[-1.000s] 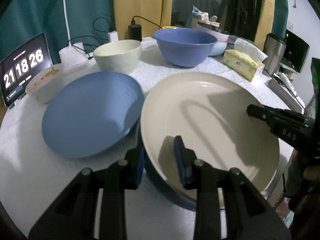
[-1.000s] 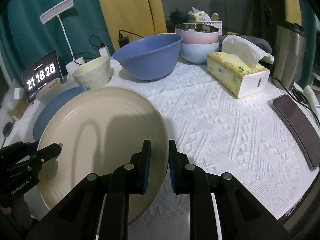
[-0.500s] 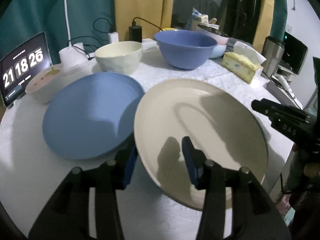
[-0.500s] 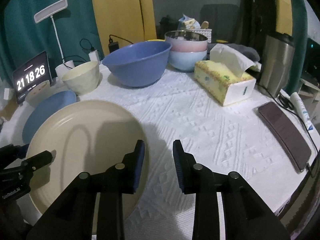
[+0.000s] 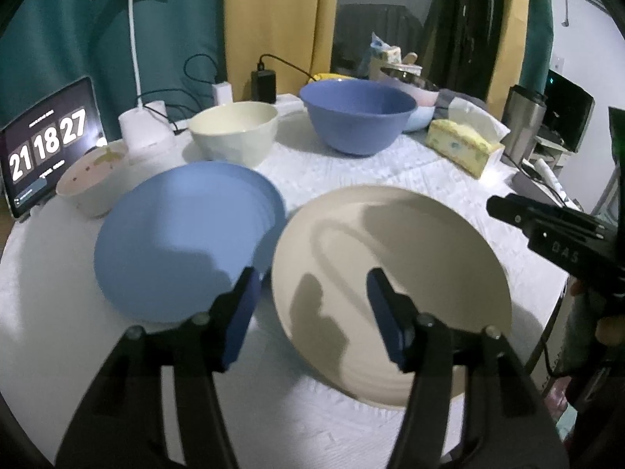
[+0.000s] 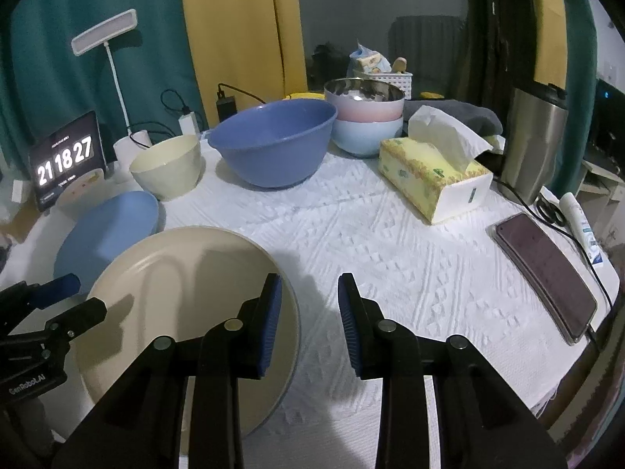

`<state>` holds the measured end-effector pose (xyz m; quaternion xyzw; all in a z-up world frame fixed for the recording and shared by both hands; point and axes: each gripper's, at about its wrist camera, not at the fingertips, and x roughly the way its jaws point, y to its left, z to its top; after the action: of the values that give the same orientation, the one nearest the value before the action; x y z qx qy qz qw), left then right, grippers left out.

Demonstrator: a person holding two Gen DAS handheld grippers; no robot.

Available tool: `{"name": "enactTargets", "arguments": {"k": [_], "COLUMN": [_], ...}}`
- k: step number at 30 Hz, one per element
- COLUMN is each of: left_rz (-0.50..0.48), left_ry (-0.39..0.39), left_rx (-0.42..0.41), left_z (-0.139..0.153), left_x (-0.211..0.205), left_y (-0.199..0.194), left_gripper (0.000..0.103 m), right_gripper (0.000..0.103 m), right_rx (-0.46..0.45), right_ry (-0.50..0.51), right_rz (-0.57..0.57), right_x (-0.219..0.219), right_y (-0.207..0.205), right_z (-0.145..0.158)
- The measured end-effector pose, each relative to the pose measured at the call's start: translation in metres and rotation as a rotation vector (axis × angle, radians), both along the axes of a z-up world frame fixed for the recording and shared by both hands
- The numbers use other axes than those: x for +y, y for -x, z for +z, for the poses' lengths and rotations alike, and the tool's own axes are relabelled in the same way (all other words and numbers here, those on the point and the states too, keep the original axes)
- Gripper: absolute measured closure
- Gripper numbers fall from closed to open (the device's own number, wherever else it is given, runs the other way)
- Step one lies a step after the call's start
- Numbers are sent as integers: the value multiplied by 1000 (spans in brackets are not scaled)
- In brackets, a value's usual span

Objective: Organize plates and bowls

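A large cream plate [image 5: 390, 289] [image 6: 187, 285] lies flat on the white cloth, right beside a blue plate [image 5: 187, 242] [image 6: 105, 234]. My left gripper [image 5: 312, 312] [image 6: 80, 297] straddles the cream plate's left rim; its jaws are opening and the pads are off the plate. My right gripper [image 6: 310, 320] [image 5: 504, 209] stands open over the plate's right rim, not touching it. Behind are a cream bowl [image 5: 234, 133] [image 6: 168, 168], a big blue bowl [image 5: 357, 117] [image 6: 273, 140] and a small pale bowl [image 5: 91, 179].
A stack of bowls [image 6: 365, 117] stands at the back. To the right lie a tissue box [image 6: 433, 176], a steel tumbler [image 6: 535, 140] and a phone [image 6: 547, 273] near the table edge. A clock tablet [image 5: 47, 144] and a desk lamp [image 5: 146, 133] stand at the left.
Both grippers were shut on the cream plate's rim, held tilted above the cloth. The plate has come down flat, both pairs of jaws have opened, and both grippers have drawn back slightly.
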<state>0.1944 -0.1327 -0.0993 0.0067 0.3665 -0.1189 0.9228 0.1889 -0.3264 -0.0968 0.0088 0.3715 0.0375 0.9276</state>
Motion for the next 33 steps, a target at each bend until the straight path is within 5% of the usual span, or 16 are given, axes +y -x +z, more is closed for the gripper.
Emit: {"name": "enactTargets", "arguments": {"k": [15,20,33], "left_rz": [72,118,214], "left_ry": [3,7,13], "left_rx": [-73,-82,-99], "left_z": [17,18,15], "left_x": [40,62,106], "left_y": [9,8,0], "left_gripper": [44,44,44], "right_gripper": [70,58,58], "right_rx": [-25,-31,-17], "right_ry": [-2,-11,2], "right_rz": [70,107,178], "right_x": [39,57,99], "right_y": [-3,-9,-29], "right_z": [16,19,19]}}
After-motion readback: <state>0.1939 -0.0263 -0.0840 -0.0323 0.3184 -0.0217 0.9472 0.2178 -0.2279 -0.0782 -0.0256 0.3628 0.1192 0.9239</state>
